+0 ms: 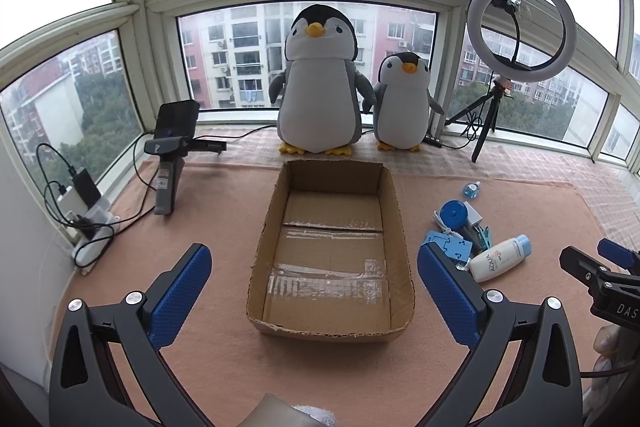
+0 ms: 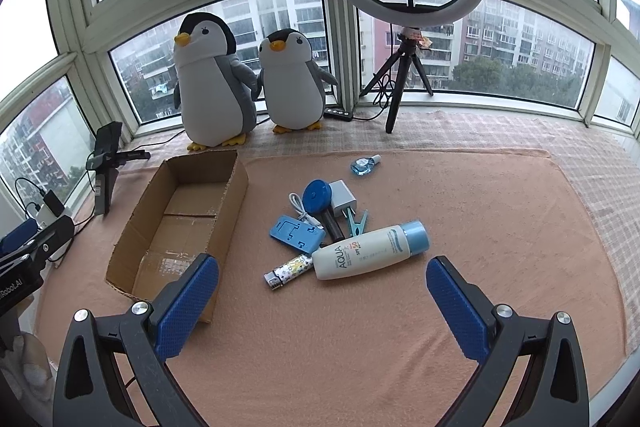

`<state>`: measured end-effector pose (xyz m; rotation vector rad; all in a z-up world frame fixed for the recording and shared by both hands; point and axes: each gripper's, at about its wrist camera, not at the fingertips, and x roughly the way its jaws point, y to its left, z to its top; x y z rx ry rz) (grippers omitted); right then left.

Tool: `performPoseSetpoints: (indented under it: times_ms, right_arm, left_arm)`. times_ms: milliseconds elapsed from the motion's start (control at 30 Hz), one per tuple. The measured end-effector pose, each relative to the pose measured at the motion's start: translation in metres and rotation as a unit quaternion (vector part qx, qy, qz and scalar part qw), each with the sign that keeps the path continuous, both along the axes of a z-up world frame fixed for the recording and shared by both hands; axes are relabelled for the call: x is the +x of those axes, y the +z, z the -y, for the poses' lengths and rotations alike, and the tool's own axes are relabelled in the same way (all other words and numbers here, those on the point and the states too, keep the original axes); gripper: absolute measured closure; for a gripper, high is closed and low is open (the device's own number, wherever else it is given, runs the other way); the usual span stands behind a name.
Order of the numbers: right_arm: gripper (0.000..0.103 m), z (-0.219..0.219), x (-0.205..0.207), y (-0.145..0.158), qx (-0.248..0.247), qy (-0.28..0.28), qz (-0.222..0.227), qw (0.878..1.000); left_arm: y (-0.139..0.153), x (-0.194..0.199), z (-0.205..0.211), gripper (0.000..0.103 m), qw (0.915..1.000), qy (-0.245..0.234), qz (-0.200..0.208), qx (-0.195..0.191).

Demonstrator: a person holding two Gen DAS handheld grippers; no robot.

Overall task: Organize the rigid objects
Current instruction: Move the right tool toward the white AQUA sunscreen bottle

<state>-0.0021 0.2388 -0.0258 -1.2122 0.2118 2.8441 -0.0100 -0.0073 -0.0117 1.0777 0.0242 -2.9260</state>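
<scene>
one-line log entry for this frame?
phase: pre-grasp | left gripper: open, over empty cardboard box | right gripper: open, facing sunscreen bottle | items boxed: none

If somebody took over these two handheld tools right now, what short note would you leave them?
Left tool: open, empty, hovering over the cardboard box.
Right tool: open, empty, facing the pile.
Box holds nothing yet.
Still on the mat beside it: sunscreen bottle, patterned lighter, blue phone stand, clothespin, white charger, round blue item; small blue bottle lies apart, farther back.
Done: nothing. Left: everything.
</scene>
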Motion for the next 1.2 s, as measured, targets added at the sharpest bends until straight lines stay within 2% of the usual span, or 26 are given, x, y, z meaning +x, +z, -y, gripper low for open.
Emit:
performPoseSetpoints:
  times_ms: [433, 667, 767, 867, 1033, 1200]
  right_arm:
    - [0.000, -0.049, -0.013, -0.029, -0.020, -0.035, 0.032, 0.999]
    - [0.000, -0.087, -0.019, -0.049, -0.040, -0.069, 0.055, 0.995]
    - [0.001, -0.096, -0.026, -0.058, -0.052, -0.070, 0.068, 0.994]
    - [0.001, -0.104, -0.035, -0.069, -0.077, -0.076, 0.087, 0.990]
    - [0.001, -0.108, -0.057, -0.094, -0.139, -0.092, 0.131, 0.977]
    - [0.016, -0.094, -0.079, -0.098, -0.147, -0.084, 0.136, 0.976]
  left_arm:
    - [-0.063, -0.032, 0.045, 0.001, 0.9943, 0.058, 0.088, -0.010]
    - [-0.099, -0.051, 0.053, 0.001, 0.9886, 0.074, 0.131, -0.003]
    - [-0.109, -0.058, 0.053, 0.005, 0.9866, 0.078, 0.143, -0.005]
    - [-0.116, -0.064, 0.053, 0.006, 0.9856, 0.081, 0.148, -0.006]
    - [-0.123, -0.073, 0.049, 0.011, 0.9851, 0.076, 0.154, -0.009]
    - [-0.130, -0.080, 0.047, 0.020, 0.9844, 0.073, 0.160, -0.011]
